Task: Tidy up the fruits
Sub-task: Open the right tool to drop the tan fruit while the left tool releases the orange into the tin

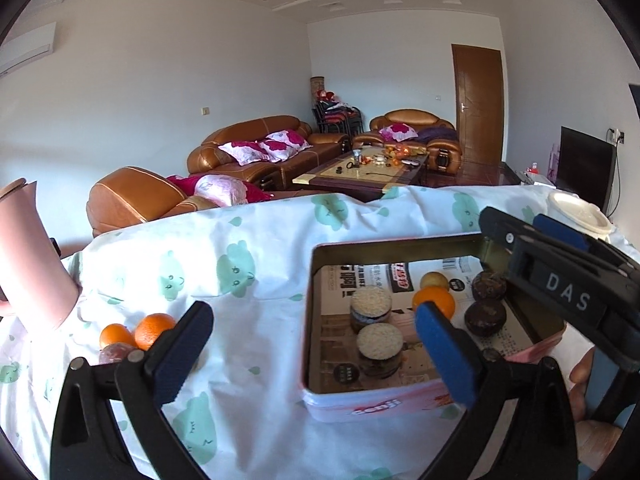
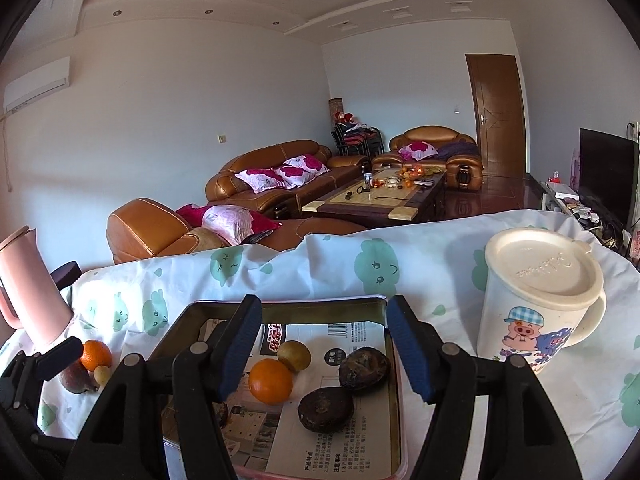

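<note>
While both tongs (image 1: 312,344) (image 2: 320,348) hang apart and empty, an orange (image 2: 270,381) rests inside the tin (image 2: 394,408), mug (image 2: 536,300) at two o'clock.

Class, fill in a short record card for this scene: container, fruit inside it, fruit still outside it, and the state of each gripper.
container: open tin, lined with printed paper
fruit inside: one orange, one yellowish fruit, two dark fruits
fruit outside: oranges on the tablecloth, left of the tin
left gripper: open
right gripper: open, above the tin

Orange (image 2: 270,381), yellow fruit (image 2: 294,355) touching inside open tin (image 2: 394,400).
</note>
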Motion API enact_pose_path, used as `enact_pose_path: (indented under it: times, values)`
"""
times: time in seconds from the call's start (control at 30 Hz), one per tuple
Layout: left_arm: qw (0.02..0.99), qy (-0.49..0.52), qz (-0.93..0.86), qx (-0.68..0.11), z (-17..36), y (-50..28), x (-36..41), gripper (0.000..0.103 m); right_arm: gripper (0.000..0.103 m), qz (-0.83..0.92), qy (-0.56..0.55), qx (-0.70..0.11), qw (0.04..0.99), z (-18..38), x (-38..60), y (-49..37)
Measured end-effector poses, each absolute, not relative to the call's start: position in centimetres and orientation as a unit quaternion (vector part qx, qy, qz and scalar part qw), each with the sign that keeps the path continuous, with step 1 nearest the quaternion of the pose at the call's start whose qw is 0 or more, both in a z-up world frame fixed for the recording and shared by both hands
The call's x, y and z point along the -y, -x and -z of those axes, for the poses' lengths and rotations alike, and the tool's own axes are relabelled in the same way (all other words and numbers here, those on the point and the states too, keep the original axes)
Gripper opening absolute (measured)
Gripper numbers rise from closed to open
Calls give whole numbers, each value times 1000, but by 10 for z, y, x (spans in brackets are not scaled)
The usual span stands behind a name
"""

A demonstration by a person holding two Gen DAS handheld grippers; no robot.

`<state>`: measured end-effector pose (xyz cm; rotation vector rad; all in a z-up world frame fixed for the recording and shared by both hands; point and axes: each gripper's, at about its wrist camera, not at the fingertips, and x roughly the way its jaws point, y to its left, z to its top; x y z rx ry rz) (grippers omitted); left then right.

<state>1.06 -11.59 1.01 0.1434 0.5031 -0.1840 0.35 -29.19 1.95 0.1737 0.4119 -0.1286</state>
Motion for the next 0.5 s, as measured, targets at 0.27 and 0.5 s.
enact_pose_path:
  times: [0.27,0.5]
  values:
    - [967,-49,58,-245,-7,-8,84,103,67,80,-75,-181,977,-19,285,5]
    - [966,-54,56,-247,-6,-6,76,103,67,91,-68,-164,980,-21,278,15]
